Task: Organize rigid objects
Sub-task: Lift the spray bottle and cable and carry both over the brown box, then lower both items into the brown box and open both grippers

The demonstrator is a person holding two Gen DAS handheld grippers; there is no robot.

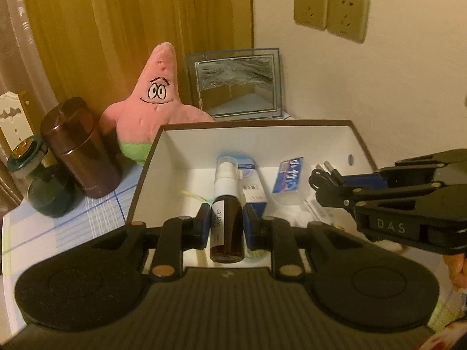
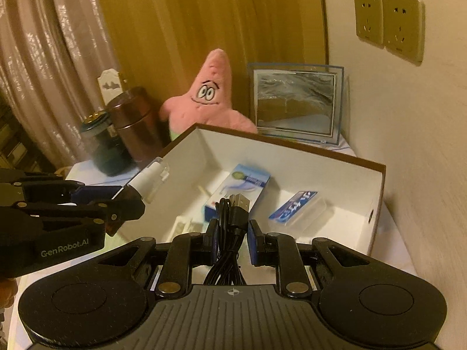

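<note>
My left gripper [image 1: 227, 221] is shut on a brown spray bottle [image 1: 226, 218] with a white nozzle, held over the near edge of a white box [image 1: 294, 137] with a brown rim. My right gripper [image 2: 232, 233] is shut on a coiled black USB cable [image 2: 230, 218], its plug pointing into the same box [image 2: 292, 157]. The right gripper [image 1: 329, 186] enters the left wrist view from the right, cable in its jaws. The left gripper [image 2: 128, 201] with the bottle [image 2: 149, 182] shows at the left of the right wrist view. Inside the box lie a blue-white carton [image 2: 242, 186] and a small blue packet [image 2: 294, 208].
Behind the box stand a pink star plush toy [image 1: 157, 93], a glass picture frame [image 1: 238, 86], a brown canister [image 1: 78, 148] and a dark green jar [image 1: 43, 183] on a checked cloth. Wall sockets [image 1: 329, 11] sit on the wall at right, with curtains at left.
</note>
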